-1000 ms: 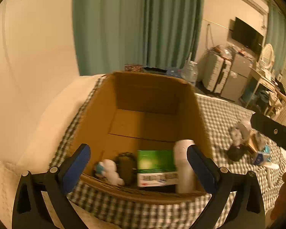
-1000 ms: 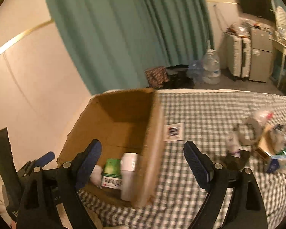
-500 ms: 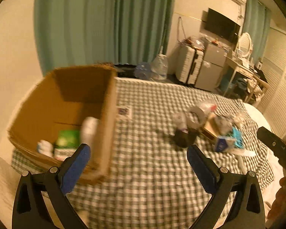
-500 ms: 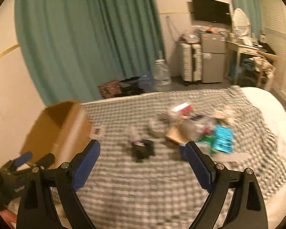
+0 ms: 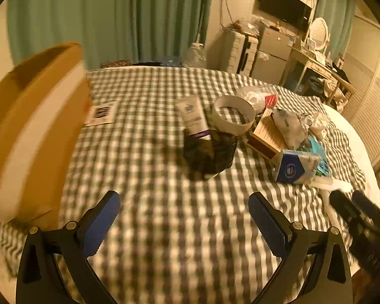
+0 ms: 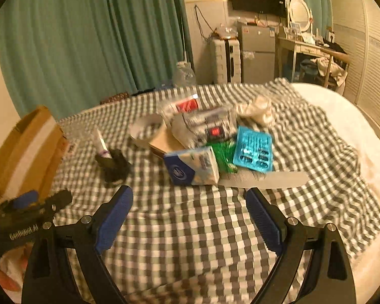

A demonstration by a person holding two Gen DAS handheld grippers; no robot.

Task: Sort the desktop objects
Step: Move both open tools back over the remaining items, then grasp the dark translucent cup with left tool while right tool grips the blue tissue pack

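Both claws empty over the checked cloth on the bed (image 6: 190, 228). Left claw (image 5: 183, 217) wide open, nothing between its pads; right claw (image 6: 190, 210) likewise spread wide and holding nothing. Cardboard box (image 5: 33, 131) sits at the left edge of the bed, well apart from the clutter. Unsorted things lie heaped mid-bed: a blue-and-white tissue pack (image 6: 192, 168) nearest the right claw, a pale comb (image 6: 263, 178) just beside it, a teal blister card (image 6: 253, 152) and green packet (image 6: 224, 158) leaning behind, a white tube (image 5: 193, 117) resting on a dark crumpled item (image 5: 209, 152), and a white tape ring (image 5: 233, 117) touching that. Judged step: approach to the next pick. Risks: the heap is overlapping, so closing on the tissue pack could drag the comb or tip the blister card off it; the soft bedding gives, so a low pinch may catch cloth instead; the flat comb offers little to bite on. Both views are blurred, so edges are hard to judge.
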